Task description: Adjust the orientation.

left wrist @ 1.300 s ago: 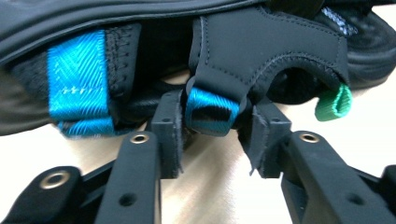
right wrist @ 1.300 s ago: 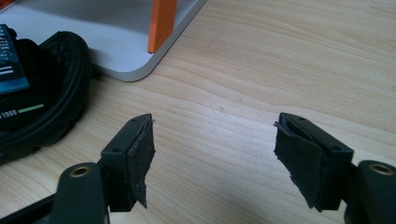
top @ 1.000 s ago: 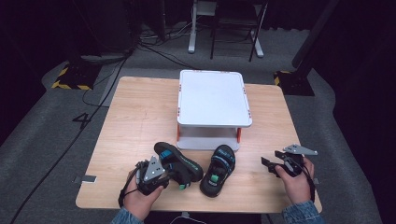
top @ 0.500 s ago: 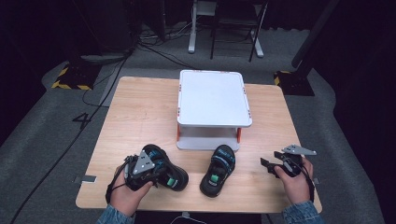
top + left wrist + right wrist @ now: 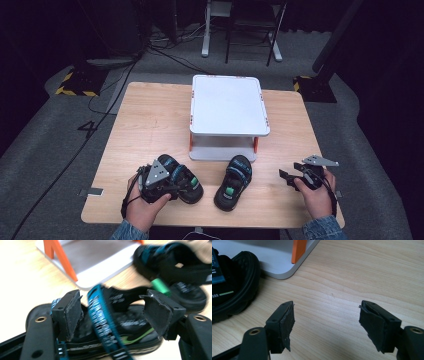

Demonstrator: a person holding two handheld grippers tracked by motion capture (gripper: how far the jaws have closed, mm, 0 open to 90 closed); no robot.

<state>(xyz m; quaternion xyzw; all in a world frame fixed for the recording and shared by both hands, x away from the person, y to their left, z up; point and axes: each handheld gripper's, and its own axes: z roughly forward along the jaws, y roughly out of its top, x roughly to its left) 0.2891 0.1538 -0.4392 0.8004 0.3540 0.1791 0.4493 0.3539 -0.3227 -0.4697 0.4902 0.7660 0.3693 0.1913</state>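
At the near left of the table point(image 5: 150, 115), the left gripper point(image 5: 113, 312) is held over a black sandal point(image 5: 181, 177); its jaws have just been opening, and the blue strap point(image 5: 100, 315) stands between the pads untouched. A second sandal point(image 5: 233, 182) lies just right, before the white stand point(image 5: 227, 105). At the near right, the right gripper point(image 5: 327, 322) is held with jaws apart, empty.

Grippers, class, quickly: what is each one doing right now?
Left gripper: jaws just opened, sandal strap between them, not pressed.
Right gripper: open, nothing between its jaws.
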